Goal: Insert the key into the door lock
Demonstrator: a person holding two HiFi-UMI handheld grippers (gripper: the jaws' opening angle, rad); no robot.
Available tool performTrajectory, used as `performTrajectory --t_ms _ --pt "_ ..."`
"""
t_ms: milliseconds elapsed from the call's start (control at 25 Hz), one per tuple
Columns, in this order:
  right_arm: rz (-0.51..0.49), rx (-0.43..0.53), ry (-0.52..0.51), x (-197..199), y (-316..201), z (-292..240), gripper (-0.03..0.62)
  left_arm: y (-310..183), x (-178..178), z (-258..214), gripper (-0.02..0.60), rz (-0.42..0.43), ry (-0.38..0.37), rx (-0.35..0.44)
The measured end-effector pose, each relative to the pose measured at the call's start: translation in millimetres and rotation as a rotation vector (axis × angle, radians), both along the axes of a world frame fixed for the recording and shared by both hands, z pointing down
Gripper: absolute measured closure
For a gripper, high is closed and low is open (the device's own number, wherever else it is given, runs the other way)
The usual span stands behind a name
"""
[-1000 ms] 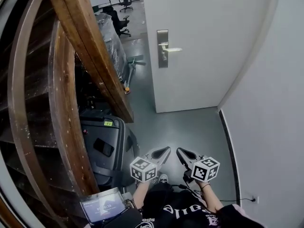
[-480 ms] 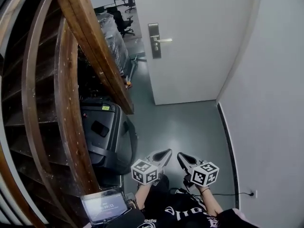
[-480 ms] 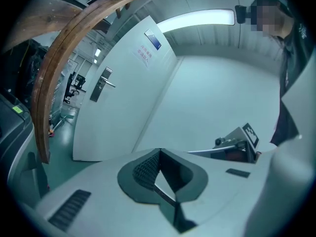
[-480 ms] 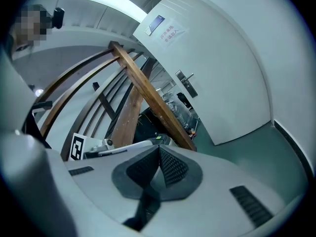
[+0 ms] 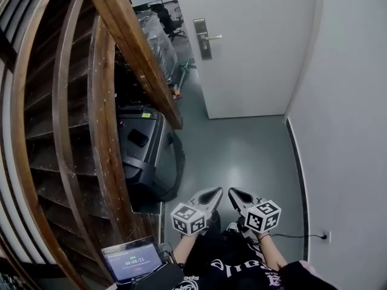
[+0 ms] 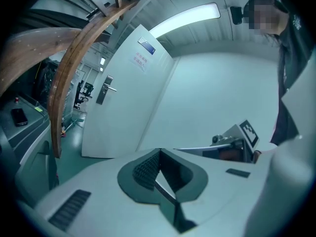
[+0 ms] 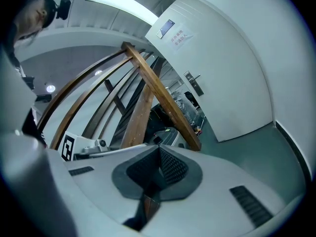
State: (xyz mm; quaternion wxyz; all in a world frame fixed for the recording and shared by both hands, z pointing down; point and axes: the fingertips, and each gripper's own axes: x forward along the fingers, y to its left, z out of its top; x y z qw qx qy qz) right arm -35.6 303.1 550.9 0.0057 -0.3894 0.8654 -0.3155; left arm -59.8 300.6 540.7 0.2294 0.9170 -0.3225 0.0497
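Note:
The white door (image 5: 254,47) stands shut at the far end of the grey floor, with a metal lock plate and lever handle (image 5: 204,38) on its left side. My left gripper (image 5: 208,195) and right gripper (image 5: 237,197) hang side by side low in the head view, far from the door. Both are shut, tips touching, and no key shows between them. The lock plate (image 6: 105,89) shows small in the left gripper view, beside the right gripper (image 6: 237,139). In the right gripper view the handle (image 7: 194,83) sits on the door (image 7: 222,73).
A curved wooden stair rail (image 5: 136,47) runs down the left. A black case (image 5: 145,156) stands under it, and a lit screen (image 5: 133,260) sits by my legs. A white wall (image 5: 351,113) bounds the right, with a socket and cable (image 5: 326,237).
The head view has swung, so the door and lock plate sit a little further right and higher. Both grippers stay shut, side by side, in about the same low spot.

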Motion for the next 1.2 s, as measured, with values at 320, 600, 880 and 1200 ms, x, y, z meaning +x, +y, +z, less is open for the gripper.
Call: performTrajectory --t_ms 320,600,880,1200 --pt "-0.051 0.011 -0.016 -14 32 0 0.577 39 -20 0 0.577 -0.058 -0.018 -0.003" --pt "-0.072 0.037 -0.008 -28 36 -9 0.577 44 -32 -7 0.577 -0.072 -0.012 0.021" --pt "-0.057 0.034 0.014 -47 28 -11 0.577 36 -53 -10 0.577 -0.061 -0.011 0.047" --pt "-0.047 0.052 0.024 -78 13 -23 0.577 17 -88 -21 0.577 -0.059 -0.035 0.104"
